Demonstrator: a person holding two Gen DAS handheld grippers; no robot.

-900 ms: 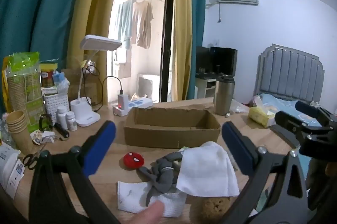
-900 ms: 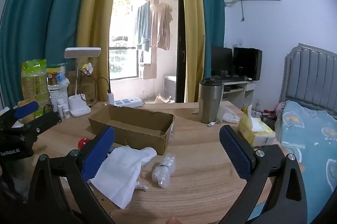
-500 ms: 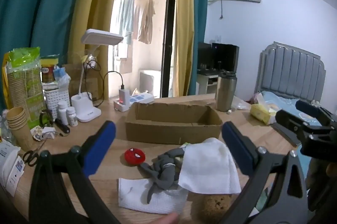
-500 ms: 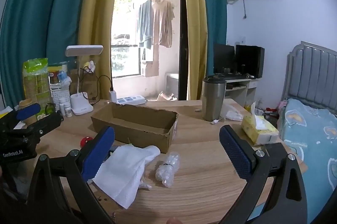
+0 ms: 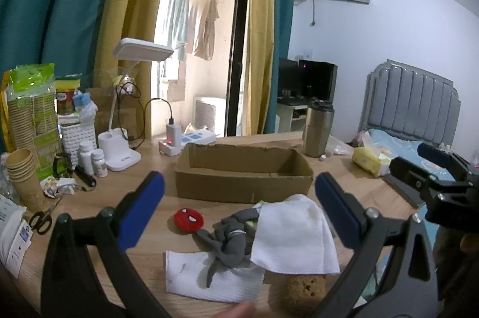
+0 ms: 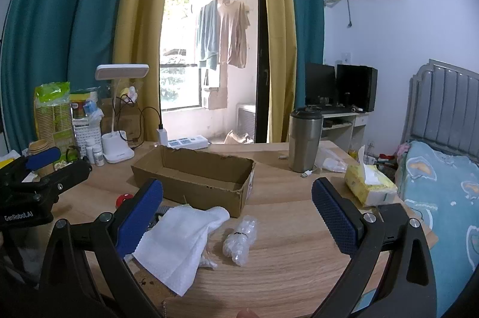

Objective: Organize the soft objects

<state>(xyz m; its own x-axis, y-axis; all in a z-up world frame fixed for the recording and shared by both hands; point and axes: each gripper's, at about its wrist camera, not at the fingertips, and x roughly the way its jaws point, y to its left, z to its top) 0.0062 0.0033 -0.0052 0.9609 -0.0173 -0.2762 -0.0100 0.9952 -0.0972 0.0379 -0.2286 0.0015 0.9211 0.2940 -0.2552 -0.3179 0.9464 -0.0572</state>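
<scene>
— Wooden bench (image 6: 287, 267) up close: what lies nearest?
— A brown sponge (image 5: 305, 289) at the near edge, then a flat white cloth (image 5: 209, 276) with a grey plush toy (image 5: 232, 240) on it, and a folded white towel (image 5: 295, 237) draped over the toy's right side.
— The grippers?
— Left gripper (image 5: 239, 210) and right gripper (image 6: 238, 216) both hover spread wide, holding nothing.
— Farther back?
— A red spider-face plush (image 5: 189, 220), a crumpled plastic bag (image 6: 239, 240), then the open cardboard box (image 5: 244, 173), and a steel tumbler (image 6: 304, 143) behind
</scene>
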